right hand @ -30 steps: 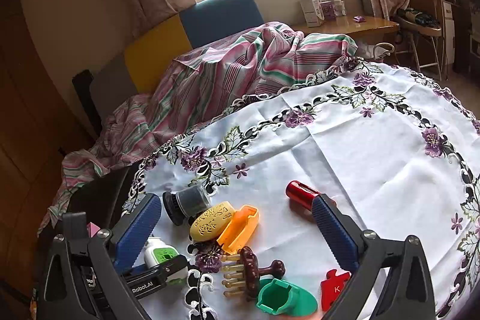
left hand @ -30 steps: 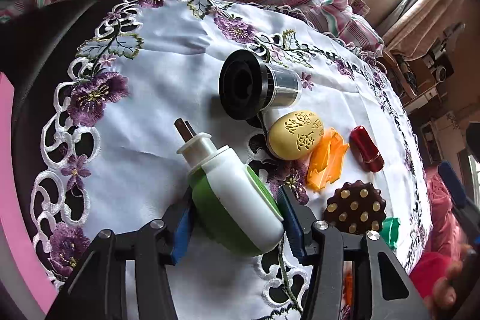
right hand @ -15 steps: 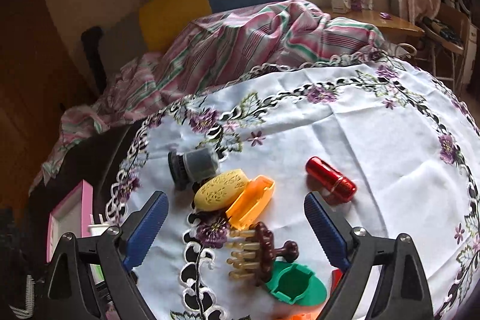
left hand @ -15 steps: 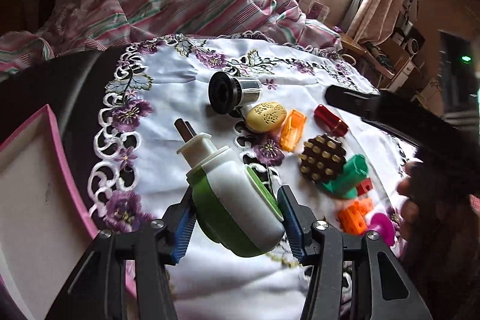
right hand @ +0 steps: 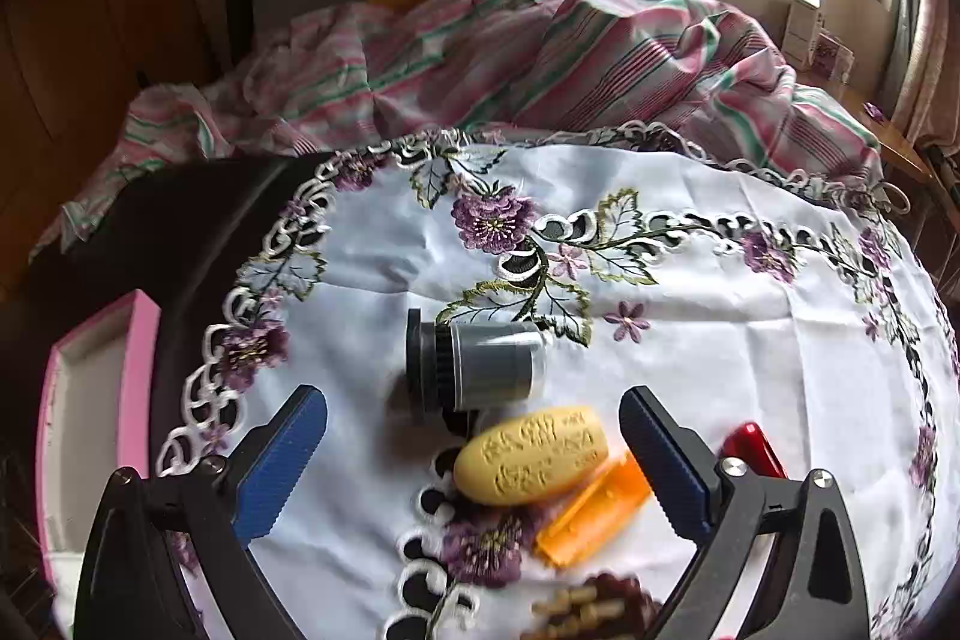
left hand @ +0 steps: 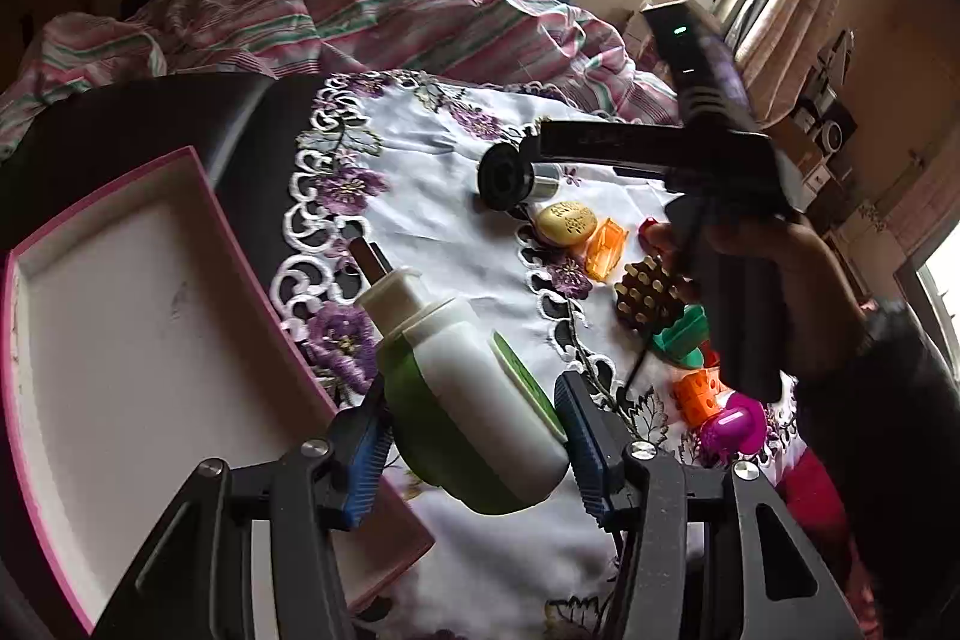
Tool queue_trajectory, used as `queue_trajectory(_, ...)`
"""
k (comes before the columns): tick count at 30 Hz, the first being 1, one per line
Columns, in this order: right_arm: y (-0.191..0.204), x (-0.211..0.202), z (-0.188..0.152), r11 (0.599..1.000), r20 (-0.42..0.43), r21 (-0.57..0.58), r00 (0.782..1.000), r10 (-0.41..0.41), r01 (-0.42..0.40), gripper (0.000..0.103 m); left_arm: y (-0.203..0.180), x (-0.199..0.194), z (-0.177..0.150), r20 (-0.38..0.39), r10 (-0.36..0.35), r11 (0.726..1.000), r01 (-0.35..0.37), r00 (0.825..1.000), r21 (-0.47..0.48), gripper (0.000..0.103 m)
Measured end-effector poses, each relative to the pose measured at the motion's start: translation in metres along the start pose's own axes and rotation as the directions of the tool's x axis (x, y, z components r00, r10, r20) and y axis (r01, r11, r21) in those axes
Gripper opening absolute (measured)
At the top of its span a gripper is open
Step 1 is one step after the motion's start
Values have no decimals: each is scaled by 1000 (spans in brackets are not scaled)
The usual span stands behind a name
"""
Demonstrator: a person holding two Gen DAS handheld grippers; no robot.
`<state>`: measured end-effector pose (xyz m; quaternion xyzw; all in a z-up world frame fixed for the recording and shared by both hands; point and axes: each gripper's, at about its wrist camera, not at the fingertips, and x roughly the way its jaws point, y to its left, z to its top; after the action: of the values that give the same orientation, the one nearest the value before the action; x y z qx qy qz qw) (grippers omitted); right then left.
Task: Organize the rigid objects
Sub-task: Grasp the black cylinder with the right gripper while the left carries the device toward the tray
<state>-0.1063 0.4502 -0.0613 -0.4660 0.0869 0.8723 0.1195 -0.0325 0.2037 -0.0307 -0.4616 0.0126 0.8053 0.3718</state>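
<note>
My left gripper (left hand: pixel 474 418) is shut on a white-and-green bottle (left hand: pixel 456 382) and holds it in the air over the near edge of a pink tray (left hand: pixel 120 340). My right gripper (right hand: pixel 474 454) hangs above the embroidered cloth with its jaws opening wide. A yellow carved oval (right hand: pixel 534 454) lies on the cloth in the gap between its fingers, and no pad touches it. A black-and-grey cylinder (right hand: pixel 474 367) lies on its side just beyond. An orange clip (right hand: pixel 594 514) rests against the oval. The right gripper's black body (left hand: pixel 690 160) shows in the left wrist view.
A red capsule (right hand: pixel 753 448), a brown studded massager (left hand: pixel 651 292), a green piece (left hand: pixel 684 340), an orange block (left hand: pixel 696 394) and a magenta piece (left hand: pixel 735 424) lie on the white tablecloth (right hand: pixel 720 340). Striped bedding (right hand: pixel 540 58) is piled behind the table.
My left gripper has carried the bottle up and left until the pink tray came into view. My right gripper has come down and forward over the cylinder and the yellow oval.
</note>
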Motion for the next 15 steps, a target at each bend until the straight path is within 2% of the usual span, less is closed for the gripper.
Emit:
queue_trajectory(8, -1, 52, 19, 999, -119, 31, 993, -26, 30, 100, 21, -17, -6, 18, 12, 998, -11, 1000, -56, 53)
queue_trajectory(9, 1, 57, 19, 999, -136, 32, 991, -16, 20, 89, 22, -18, -7, 18, 15, 998, -14, 1000, -59, 53)
queue_trajectory(10, 3, 59, 17, 999, -150, 29, 988, -24, 29, 64, 24, -19, -8, 18, 19, 998, -18, 1000, -64, 53)
queue_trajectory(15, 27, 33, 5, 998, -89, -58, 996, -16, 10, 64, 41, -24, -13, 19, 37, 993, -35, 999, -109, 53)
